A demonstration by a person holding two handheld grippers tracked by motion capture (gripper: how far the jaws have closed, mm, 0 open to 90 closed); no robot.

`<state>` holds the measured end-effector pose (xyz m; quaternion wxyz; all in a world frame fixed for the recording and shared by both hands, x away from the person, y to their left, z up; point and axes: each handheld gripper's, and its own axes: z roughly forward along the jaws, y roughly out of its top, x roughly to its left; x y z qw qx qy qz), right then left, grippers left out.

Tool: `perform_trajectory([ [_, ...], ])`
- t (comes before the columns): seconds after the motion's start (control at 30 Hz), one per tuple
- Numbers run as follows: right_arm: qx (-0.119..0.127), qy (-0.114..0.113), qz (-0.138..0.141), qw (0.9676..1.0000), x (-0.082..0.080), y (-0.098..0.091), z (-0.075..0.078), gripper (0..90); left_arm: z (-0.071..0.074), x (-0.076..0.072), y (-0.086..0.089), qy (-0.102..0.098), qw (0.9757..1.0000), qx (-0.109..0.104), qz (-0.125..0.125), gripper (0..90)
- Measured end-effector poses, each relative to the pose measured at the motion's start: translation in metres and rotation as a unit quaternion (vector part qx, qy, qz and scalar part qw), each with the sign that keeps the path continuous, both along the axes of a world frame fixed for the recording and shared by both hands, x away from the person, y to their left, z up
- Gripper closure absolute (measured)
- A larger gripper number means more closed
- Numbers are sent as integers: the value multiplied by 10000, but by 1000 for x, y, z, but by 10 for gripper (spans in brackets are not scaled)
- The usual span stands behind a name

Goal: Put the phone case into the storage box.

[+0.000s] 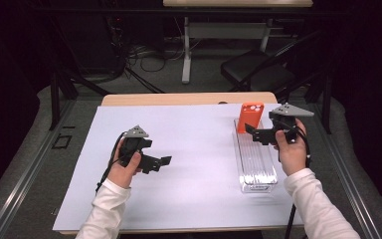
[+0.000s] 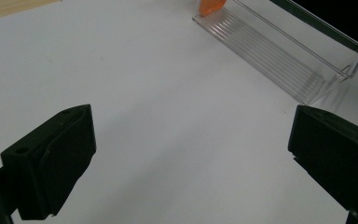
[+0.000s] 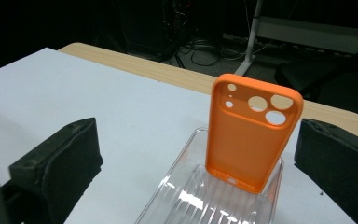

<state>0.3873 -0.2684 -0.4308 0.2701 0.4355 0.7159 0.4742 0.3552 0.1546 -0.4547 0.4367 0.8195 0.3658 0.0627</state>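
Note:
An orange phone case (image 1: pixel 250 117) (image 3: pixel 251 135) stands upright, leaning in the far end of a clear plastic tray (image 1: pixel 256 159) (image 3: pixel 177 196) on the right of the white sheet. My right gripper (image 1: pixel 256 134) (image 3: pixel 199 154) is open just in front of the case, its black jaws wide apart and touching neither case nor tray. My left gripper (image 1: pixel 160 163) (image 2: pixel 191 154) is open over bare sheet at centre left, with nothing between its jaws. The left gripper view has the tray (image 2: pixel 284 51) and a corner of the case (image 2: pixel 209 5) farther off.
The white sheet (image 1: pixel 189 149) covers most of a wooden table (image 1: pixel 179 98). Behind the table stand a black chair (image 1: pixel 256 69) and a desk leg (image 1: pixel 185 50), with cables on the floor. Metal rails run along both sides of the table.

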Motion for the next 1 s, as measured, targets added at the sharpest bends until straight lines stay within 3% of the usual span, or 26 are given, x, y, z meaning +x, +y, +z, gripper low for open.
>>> perform_trajectory([
  [0.5,-173,-95,448,9988,-20,27,9,0,6,-2,4,-62,9999,-65,-46,12],
  [1.0,-121,57,895,9959,-33,56,-7,0,9,-4,3,-124,9998,-94,-102,12],
])
